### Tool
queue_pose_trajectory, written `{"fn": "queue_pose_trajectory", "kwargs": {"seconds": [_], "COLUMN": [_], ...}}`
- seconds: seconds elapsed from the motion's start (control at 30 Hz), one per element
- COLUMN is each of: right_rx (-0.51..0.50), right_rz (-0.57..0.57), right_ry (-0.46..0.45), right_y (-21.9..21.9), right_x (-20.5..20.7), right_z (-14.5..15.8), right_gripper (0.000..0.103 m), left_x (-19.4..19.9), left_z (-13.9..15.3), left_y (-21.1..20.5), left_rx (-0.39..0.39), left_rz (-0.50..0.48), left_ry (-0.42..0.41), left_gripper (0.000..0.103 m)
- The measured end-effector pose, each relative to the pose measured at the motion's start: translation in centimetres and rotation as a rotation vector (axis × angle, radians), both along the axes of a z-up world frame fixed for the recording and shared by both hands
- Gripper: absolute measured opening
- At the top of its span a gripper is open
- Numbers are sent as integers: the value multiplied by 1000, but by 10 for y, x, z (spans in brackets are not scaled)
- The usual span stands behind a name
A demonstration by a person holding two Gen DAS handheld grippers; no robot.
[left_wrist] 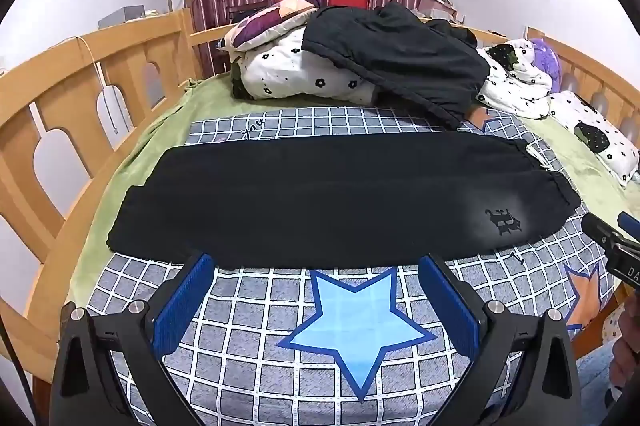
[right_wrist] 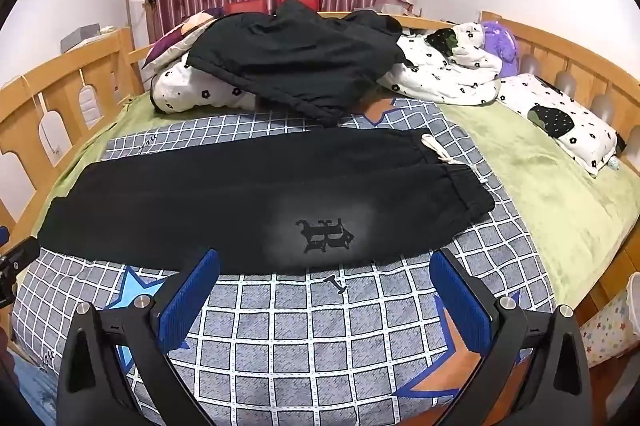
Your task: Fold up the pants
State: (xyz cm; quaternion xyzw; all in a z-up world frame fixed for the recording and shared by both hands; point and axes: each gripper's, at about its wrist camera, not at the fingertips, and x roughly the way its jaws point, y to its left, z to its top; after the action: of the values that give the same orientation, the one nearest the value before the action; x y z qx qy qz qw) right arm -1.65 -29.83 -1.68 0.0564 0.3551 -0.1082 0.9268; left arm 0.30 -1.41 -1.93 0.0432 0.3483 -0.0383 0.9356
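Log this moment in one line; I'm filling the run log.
stage: pre-grasp | pants: flat, folded lengthwise | left gripper: open | right gripper: open

"you" on the checked sheet (left_wrist: 224,130) (cursive, upper corner)

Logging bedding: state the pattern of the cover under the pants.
Grey-and-white grid cover with stars; left wrist view shows it best.

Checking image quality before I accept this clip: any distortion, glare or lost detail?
Left wrist: strong fisheye bends the bed rail; corners vignetted black. Right wrist: same curvature; the black pants lose fold detail, with a pale haze around the printed logo. Lighting even in both, no harsh glare.
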Motion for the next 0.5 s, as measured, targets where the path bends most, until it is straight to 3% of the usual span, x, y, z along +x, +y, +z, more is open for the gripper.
{"fn": "queue_pose_trajectory", "kwargs": {"seconds": [0.5], "right_rx": [-3], "right_rz": [5], "right_ry": [-1], "right_y": [3], "right_x": [1], "right_z": [-1], "right_gripper": [103], "left_x": [-2], "left_z": [1], "left_y": [1], "left_rx": [-5], "left_rz": [-2], "left_ry": [7], "left_gripper": [103]}}
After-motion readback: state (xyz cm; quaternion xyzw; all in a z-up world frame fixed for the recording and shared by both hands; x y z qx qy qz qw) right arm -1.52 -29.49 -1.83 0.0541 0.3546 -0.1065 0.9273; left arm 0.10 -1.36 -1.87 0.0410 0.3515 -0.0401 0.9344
